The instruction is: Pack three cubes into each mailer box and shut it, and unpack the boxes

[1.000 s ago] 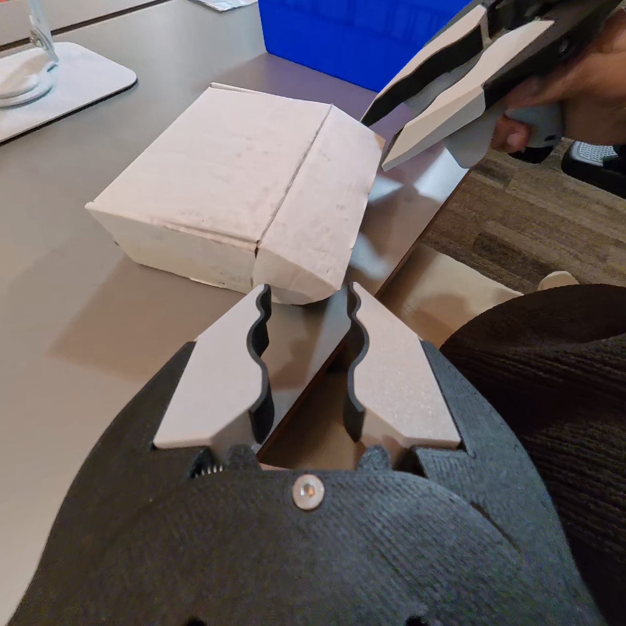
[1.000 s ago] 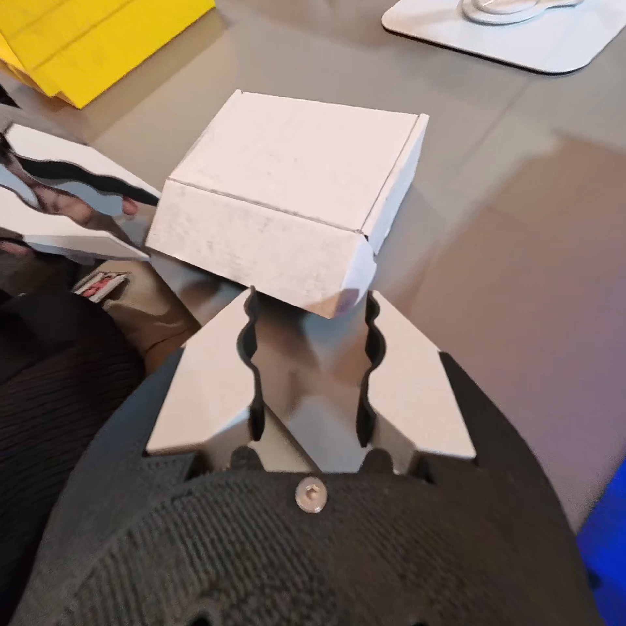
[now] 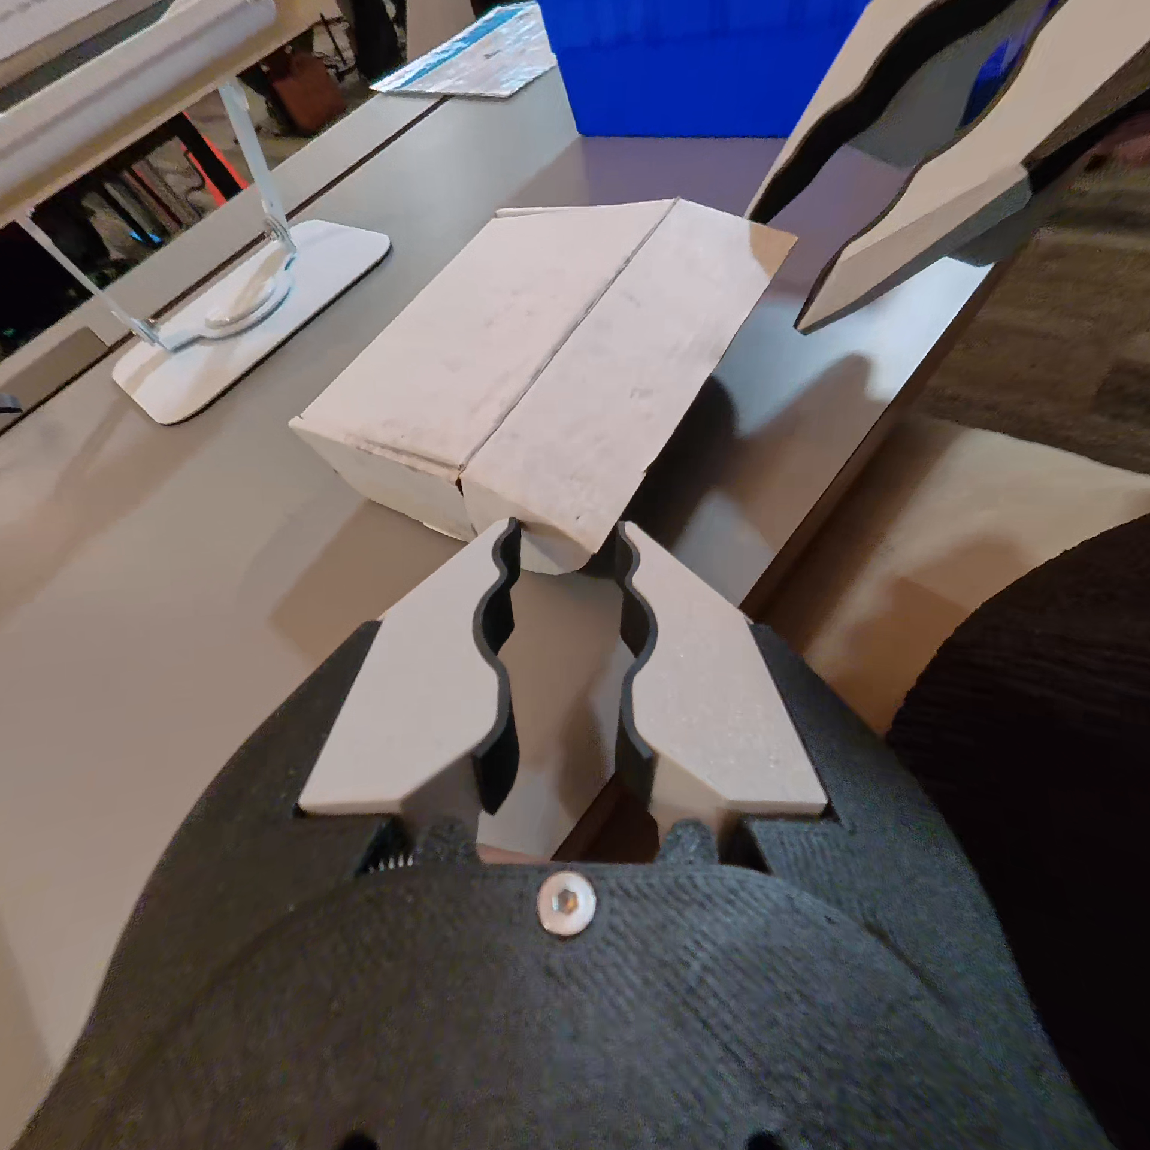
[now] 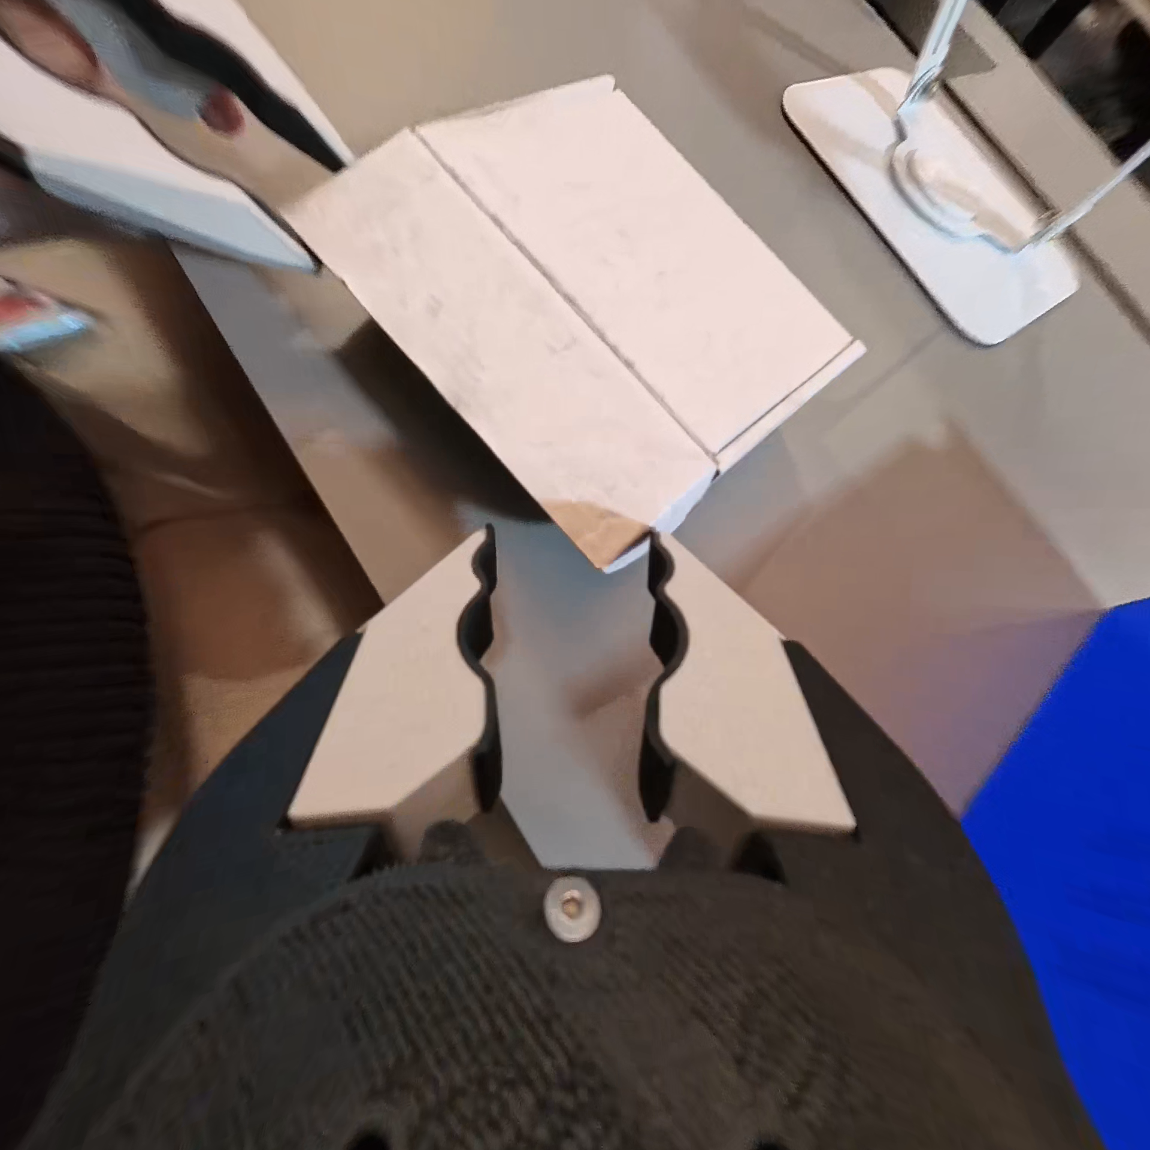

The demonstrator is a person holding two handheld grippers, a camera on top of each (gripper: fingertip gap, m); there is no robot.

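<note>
The mailer box (image 3: 535,367) was white with faint grey scuffs, and one corner showed brown cardboard. Both the left gripper (image 3: 566,541) and the right gripper (image 4: 569,547) had pale grey fingers lined with black wavy pads, on black textured bodies. The table (image 3: 155,591) was grey-beige. A bin (image 3: 684,68) was bright blue. The stand base (image 4: 933,274) was white.

White mailer box (image 3: 535,373), front flap lifted
</note>
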